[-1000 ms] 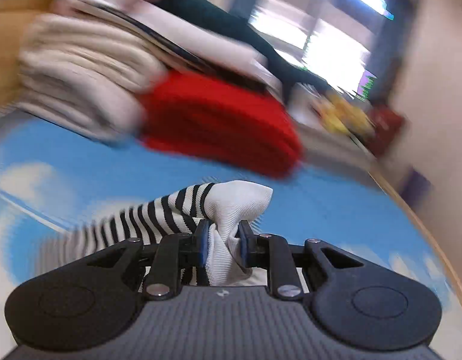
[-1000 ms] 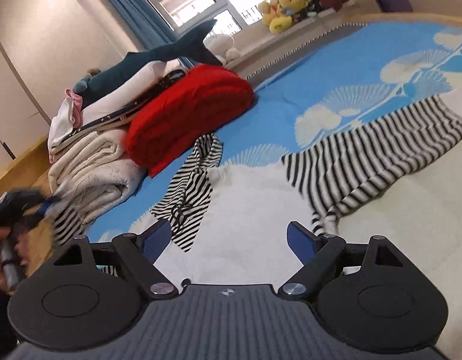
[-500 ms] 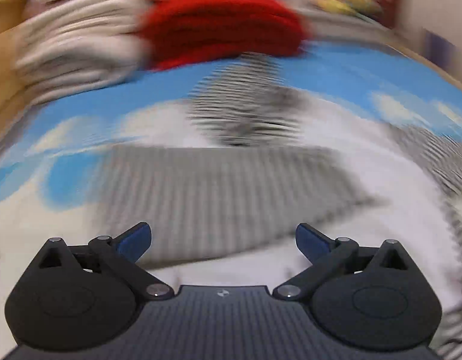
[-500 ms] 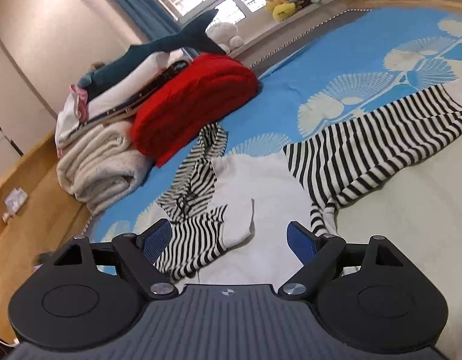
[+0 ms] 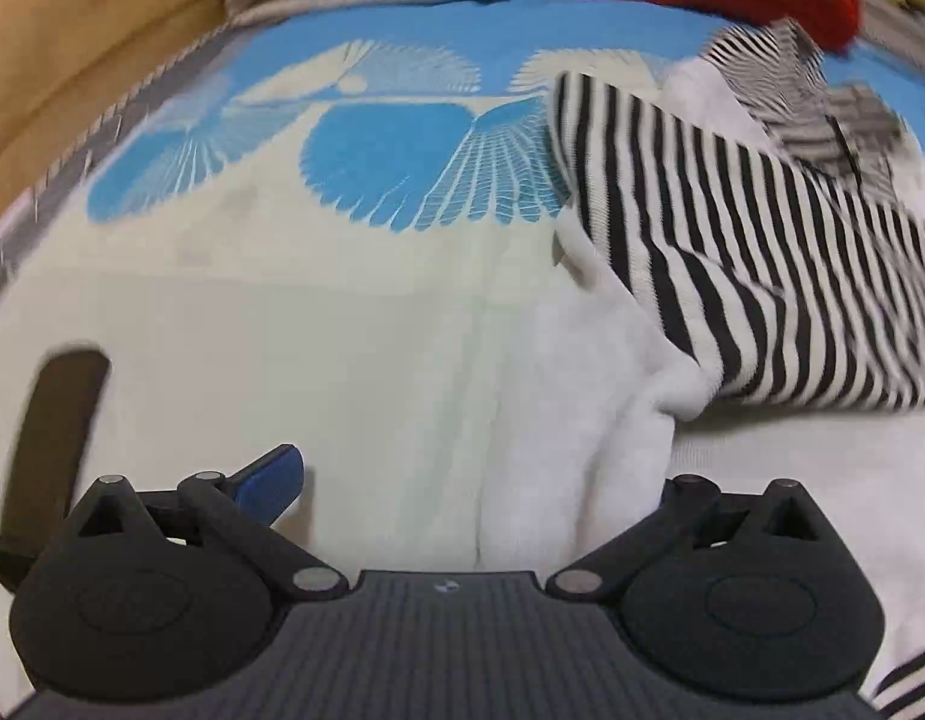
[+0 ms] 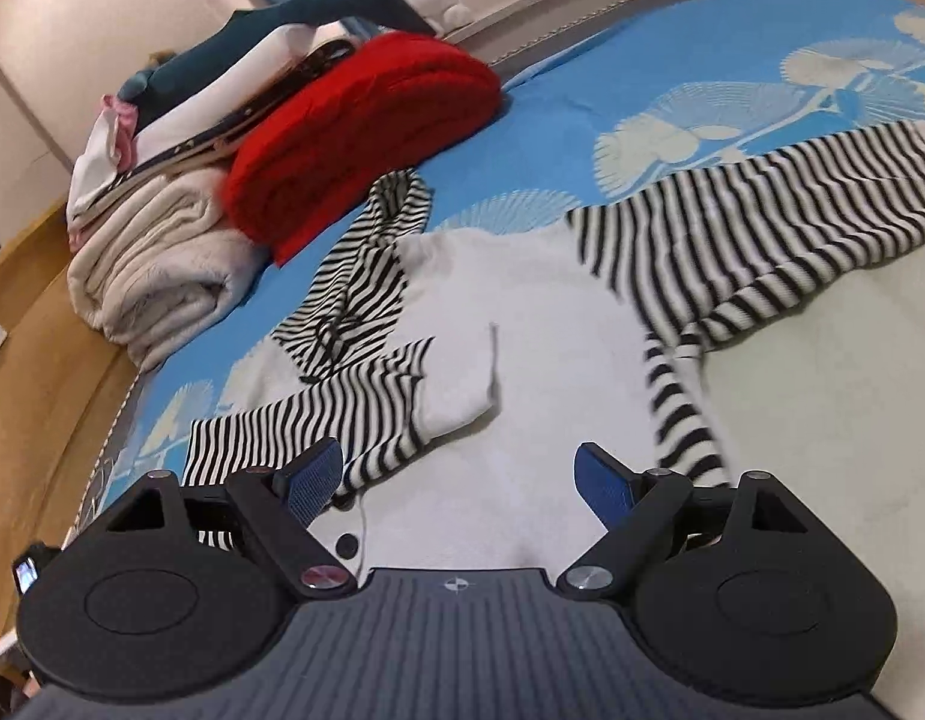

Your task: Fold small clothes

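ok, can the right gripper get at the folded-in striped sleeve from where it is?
Probably yes: the right gripper has its jaws open, and the striped sleeve lies flat on the white top just ahead of its left finger, nothing covering it.

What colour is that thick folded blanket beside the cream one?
Bright red blanket, clearest in the right wrist view.

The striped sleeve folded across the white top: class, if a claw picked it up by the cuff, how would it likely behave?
The striped sleeve would probably hang limp, since it already lies creased and draped over the white top. It looks like thin knit, so likely light. Its ribbed surface should grip rather than slip, and lifting it may tug the top along.
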A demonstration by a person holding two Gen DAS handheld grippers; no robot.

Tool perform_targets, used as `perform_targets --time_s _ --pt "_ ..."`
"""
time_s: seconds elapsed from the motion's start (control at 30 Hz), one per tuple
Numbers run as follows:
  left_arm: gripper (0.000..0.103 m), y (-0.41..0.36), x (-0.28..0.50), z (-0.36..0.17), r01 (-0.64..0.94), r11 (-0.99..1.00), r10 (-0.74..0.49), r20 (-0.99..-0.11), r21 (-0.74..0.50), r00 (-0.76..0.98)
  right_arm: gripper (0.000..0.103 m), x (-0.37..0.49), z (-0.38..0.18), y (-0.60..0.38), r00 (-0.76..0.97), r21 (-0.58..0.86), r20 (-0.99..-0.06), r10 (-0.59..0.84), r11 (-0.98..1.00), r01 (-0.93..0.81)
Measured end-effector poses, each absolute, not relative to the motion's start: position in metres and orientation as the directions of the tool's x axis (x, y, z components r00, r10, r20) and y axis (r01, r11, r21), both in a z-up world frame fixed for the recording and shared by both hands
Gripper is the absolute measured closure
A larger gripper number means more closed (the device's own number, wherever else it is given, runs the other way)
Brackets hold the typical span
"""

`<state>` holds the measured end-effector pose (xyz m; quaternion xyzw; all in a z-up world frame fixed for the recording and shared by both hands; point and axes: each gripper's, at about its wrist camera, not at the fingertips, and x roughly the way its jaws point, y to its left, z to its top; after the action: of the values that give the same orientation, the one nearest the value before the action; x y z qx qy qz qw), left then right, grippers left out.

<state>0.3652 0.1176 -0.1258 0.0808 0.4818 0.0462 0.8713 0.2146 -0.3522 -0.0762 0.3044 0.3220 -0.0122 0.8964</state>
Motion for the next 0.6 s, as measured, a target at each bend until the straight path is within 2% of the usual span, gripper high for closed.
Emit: perform_targets --time_s 0.13,0.27,0.3,0.4,0.5,0.6 --pt "0.000 0.133 0.365 -0.115 -0.055 0.991 0.136 -0.851 0.125 0.507 0.017 0.214 -0.075 -0.351 0.796 0.521 -0.582 0.169 0.829 0.205" --pt "0.000 0.179 0.368 -0.122 -0.234 0.962 -0.023 -0.899 -0.139 0.438 0.017 0.206 -0.080 -0.378 0.801 0.558 -0.583 0.137 0.784 0.272" --pt "0.000 0.185 0.368 -0.121 -0.252 0.955 -0.028 -0.897 -0.154 0.442 0.017 0.203 -0.082 -0.388 0.804 0.577 -0.581 0.125 0.760 0.298" --pt "0.000 0.177 0.369 -0.117 -0.212 0.972 -0.001 -0.899 -0.104 0.438 0.017 0.190 -0.087 -0.427 0.822 0.633 -0.568 0.046 0.663 0.400" --pt "0.000 0.165 0.367 -0.111 -0.177 0.984 0.048 -0.895 -0.035 0.444 0.016 0.174 -0.092 -0.481 0.835 0.697 -0.542 -0.097 0.504 0.510" --pt "0.000 0.158 0.359 -0.099 -0.144 0.989 0.036 -0.877 -0.038 0.479 0.015 0.167 -0.111 -0.548 0.796 0.743 -0.574 -0.192 0.288 0.604"
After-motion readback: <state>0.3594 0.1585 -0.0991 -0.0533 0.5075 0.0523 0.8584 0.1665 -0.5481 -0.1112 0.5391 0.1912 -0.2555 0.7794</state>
